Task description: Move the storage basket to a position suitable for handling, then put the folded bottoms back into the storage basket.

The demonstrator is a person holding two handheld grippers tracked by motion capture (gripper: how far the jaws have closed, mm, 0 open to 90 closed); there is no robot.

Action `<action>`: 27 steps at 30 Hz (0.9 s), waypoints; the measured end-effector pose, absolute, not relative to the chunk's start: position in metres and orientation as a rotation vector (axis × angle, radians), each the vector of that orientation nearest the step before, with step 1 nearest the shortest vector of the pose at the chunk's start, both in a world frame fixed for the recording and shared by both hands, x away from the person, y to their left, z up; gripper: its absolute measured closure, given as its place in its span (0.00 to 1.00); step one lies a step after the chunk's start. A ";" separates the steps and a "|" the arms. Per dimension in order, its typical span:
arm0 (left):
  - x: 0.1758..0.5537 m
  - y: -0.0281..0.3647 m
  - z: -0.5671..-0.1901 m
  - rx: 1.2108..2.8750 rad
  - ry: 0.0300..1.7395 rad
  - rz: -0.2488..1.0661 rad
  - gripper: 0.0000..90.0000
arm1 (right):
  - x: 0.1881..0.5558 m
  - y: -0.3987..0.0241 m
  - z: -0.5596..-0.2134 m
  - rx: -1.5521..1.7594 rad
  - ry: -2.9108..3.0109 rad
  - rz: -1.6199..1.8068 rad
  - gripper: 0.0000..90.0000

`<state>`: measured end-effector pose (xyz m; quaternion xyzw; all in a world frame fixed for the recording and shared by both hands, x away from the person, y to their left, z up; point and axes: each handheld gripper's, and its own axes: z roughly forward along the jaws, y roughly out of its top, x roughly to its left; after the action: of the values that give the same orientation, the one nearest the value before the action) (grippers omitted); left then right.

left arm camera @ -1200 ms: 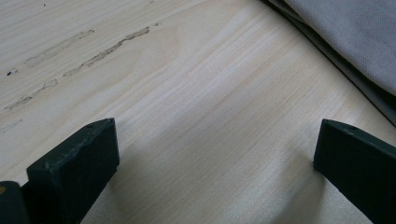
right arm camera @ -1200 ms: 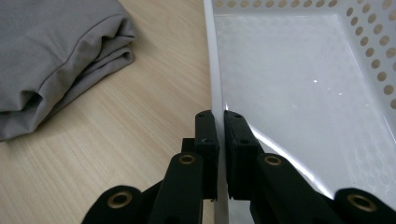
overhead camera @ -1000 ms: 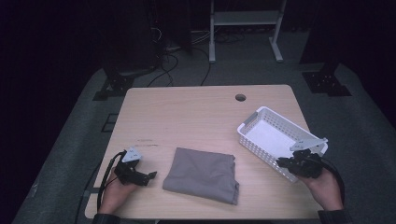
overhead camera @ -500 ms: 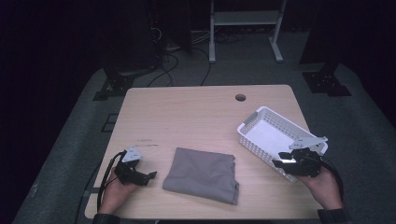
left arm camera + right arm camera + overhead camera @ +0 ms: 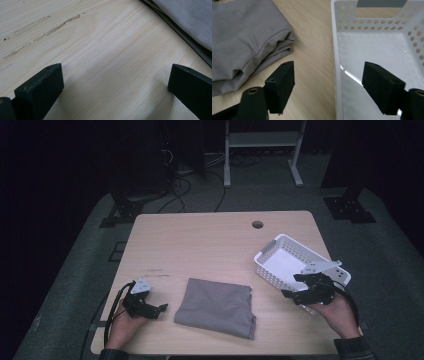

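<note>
From above, light falls only on my worktop (image 5: 210, 245); the room around it sinks into near black. Up close the wood is evenly lit, with soft shadows under my jaws, whose nearest parts blur. A bright streak of glare lies on the white basket (image 5: 377, 50) floor.

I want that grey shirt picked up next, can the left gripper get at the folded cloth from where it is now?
Probably yes: the left gripper sits open beside the folded cloth, with bare table between them.
</note>
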<state>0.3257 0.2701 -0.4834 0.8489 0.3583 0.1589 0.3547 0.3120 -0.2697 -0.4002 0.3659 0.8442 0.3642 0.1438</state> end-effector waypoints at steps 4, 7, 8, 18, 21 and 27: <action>0.326 0.270 -0.483 2.194 0.926 0.411 0.00 | 0.316 -0.261 -0.399 1.027 2.449 1.050 0.22; 0.326 0.270 -0.483 2.194 0.926 0.411 0.00 | 0.319 -0.254 -0.397 1.000 2.452 1.058 0.19; 0.326 0.270 -0.483 2.194 0.926 0.411 0.00 | 0.319 -0.252 -0.396 0.992 2.456 1.060 0.18; 0.326 0.270 -0.483 2.194 0.926 0.411 0.00 | 0.325 -0.233 -0.393 0.939 2.483 1.095 0.14; 0.326 0.270 -0.483 2.194 0.926 0.411 0.00 | 0.327 -0.229 -0.393 0.921 2.492 1.103 0.12; 0.326 0.270 -0.483 2.194 0.926 0.411 0.00 | 0.331 -0.215 -0.393 0.872 2.523 1.129 0.05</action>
<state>0.3257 0.2701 -0.4834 0.8488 0.3584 0.1589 0.3547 0.3314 -0.2154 -0.3932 0.2988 0.8640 0.3867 0.1214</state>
